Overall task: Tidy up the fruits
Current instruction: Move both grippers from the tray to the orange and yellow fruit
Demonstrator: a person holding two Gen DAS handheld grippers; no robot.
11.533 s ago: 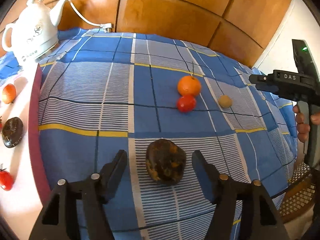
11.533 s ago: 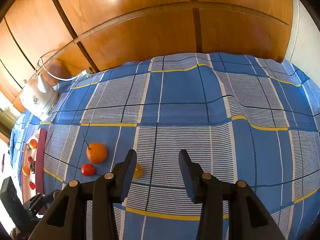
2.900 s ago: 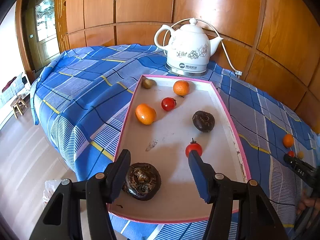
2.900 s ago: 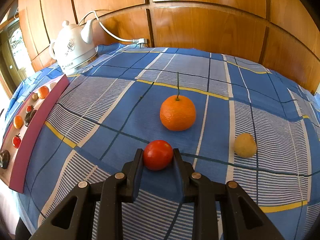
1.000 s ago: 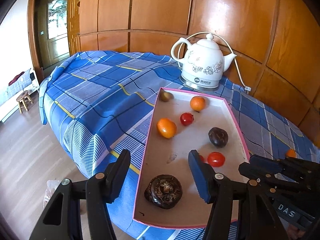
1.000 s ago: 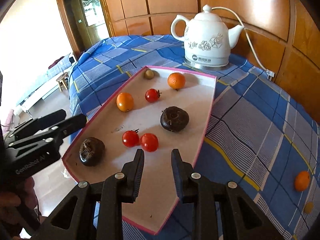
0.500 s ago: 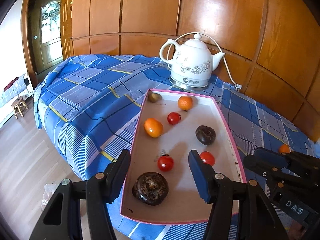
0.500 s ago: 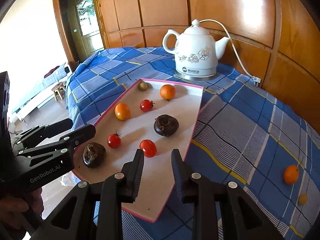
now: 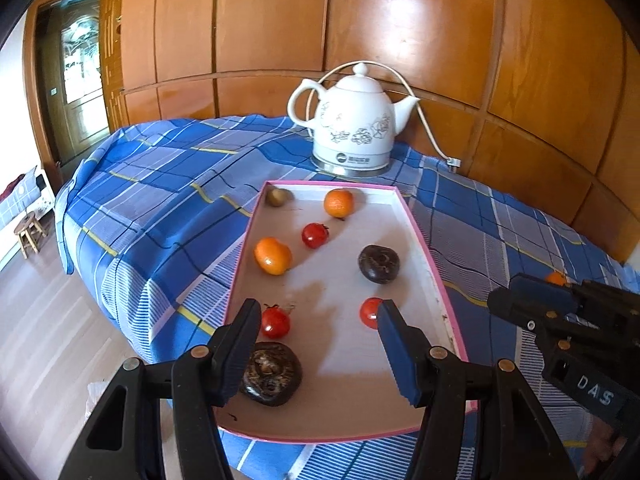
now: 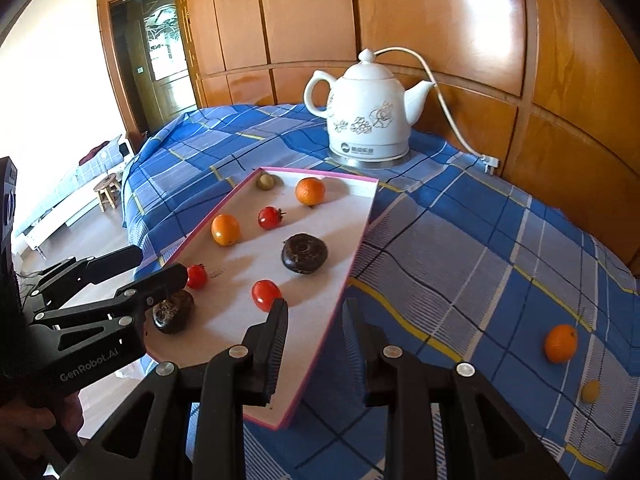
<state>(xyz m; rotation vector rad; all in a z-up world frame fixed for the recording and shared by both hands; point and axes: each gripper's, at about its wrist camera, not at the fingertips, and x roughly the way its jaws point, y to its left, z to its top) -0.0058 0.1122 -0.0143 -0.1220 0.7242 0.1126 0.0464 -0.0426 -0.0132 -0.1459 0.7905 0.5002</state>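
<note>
The left gripper (image 9: 314,346) is held over the near end of the tray (image 9: 440,280), its jaws set moderately wide with nothing gripped between them. Just past its left fingertip a stemmed red tomato (image 9: 275,322) is seen, and just past its right fingertip a second red tomato (image 9: 370,313); both lie on the tray floor. Below the left finger a dark, wrinkled fruit (image 9: 271,373) is partly covered by the finger.

The right gripper (image 10: 314,334) is held above the tray's right rim (image 10: 352,268), its jaws drawn narrow and empty — only the tray edge and the blue checked cloth (image 10: 460,248) are seen through the gap. The smooth red tomato (image 10: 265,295) lies just beyond its left fingertip.

Further up the tray a dark round fruit (image 9: 378,263) is placed toward the right side, an orange fruit (image 9: 273,256) toward the left rim, and a third tomato (image 9: 315,235) between them and slightly beyond. At the far end an orange (image 9: 339,203) and a small brownish fruit (image 9: 277,197) are set near the back wall.

Behind the tray a white kettle (image 9: 354,128) stands on its base, with a cable led off to the wooden wall panelling (image 9: 440,40). Well apart from the tray, on the cloth to the right, an orange with a stem (image 10: 561,343) and a small yellow fruit (image 10: 590,391) are left lying — the two near each other.
</note>
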